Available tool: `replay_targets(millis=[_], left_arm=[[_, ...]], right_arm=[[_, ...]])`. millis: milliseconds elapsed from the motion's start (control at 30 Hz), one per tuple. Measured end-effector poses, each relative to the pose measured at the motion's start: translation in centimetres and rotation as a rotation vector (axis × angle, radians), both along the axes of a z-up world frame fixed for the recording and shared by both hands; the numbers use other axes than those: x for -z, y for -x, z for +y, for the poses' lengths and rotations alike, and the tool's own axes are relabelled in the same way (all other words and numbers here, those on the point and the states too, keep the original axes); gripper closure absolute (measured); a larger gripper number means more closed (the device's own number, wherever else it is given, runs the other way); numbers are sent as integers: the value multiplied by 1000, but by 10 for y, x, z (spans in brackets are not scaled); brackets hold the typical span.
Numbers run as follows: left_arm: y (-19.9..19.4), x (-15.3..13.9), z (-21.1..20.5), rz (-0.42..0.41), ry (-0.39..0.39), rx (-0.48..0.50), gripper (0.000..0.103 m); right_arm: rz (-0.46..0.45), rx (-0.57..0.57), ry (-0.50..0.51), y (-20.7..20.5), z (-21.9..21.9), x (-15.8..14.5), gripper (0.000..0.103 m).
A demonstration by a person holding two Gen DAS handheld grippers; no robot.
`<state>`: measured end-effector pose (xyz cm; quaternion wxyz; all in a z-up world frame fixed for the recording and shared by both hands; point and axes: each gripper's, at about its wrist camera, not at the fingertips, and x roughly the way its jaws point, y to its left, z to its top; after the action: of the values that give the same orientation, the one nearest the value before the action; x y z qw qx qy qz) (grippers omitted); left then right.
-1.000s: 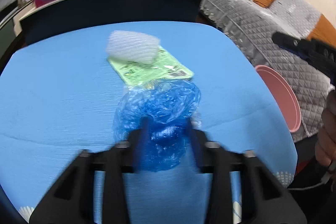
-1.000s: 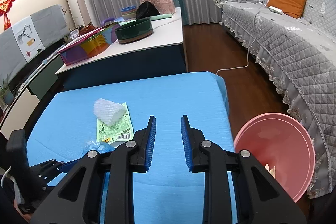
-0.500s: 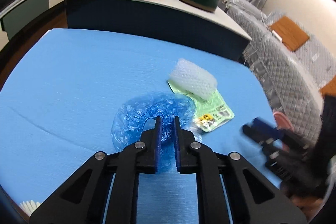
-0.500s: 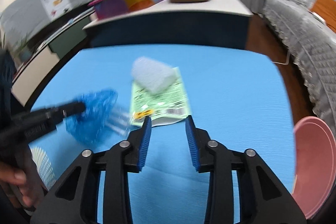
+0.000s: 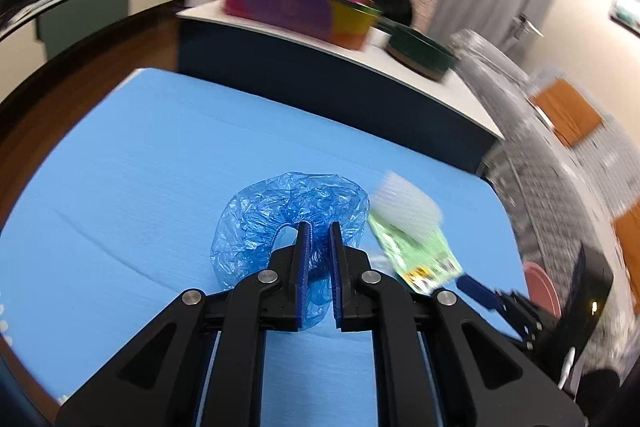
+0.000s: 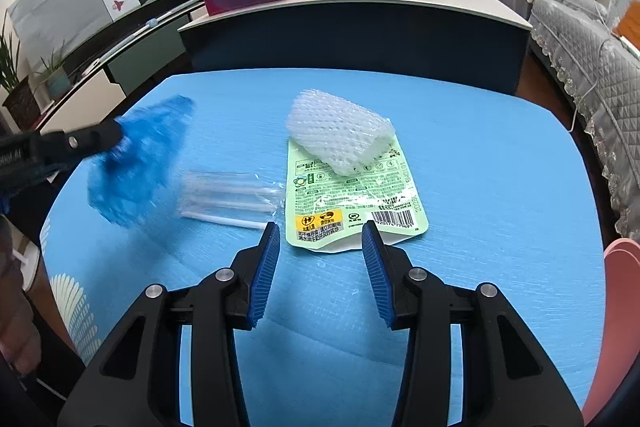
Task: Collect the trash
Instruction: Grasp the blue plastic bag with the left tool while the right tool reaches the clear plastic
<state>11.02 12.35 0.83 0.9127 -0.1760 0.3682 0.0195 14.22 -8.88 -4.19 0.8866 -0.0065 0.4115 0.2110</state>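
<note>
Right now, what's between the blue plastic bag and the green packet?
Right wrist view: a clear plastic wrapper lies on the mat between the blue plastic bag and green packet.

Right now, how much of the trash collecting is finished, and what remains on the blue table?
Nothing visibly collected yet. In hand: the left gripper is shut on the crumpled blue plastic cover. The right gripper is open, facing the flat green printed pouch. Left on the blue table: that pouch, the white foam net sleeve on it, and a clear plastic wrapper. The pink basin waits at the right edge.

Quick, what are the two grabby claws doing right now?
Left gripper: jaws shut on the blue plastic cover.
Right gripper: jaws open, holding nothing, by the green packet.
</note>
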Motion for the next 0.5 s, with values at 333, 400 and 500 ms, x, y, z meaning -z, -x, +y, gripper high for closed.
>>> replay_targets(millis=[333,400,500], left_arm=[[-1,-13,32,-27,45,-103,94],[0,-16,37,-34,59,-112,94],[-1,-18,41,-39,74,-119,94]], right_arm=[[8,-102,-7,-14,43,7,51],[8,-134,8,-21,52,7,48],[20,-188,29,-30,66,9,42]])
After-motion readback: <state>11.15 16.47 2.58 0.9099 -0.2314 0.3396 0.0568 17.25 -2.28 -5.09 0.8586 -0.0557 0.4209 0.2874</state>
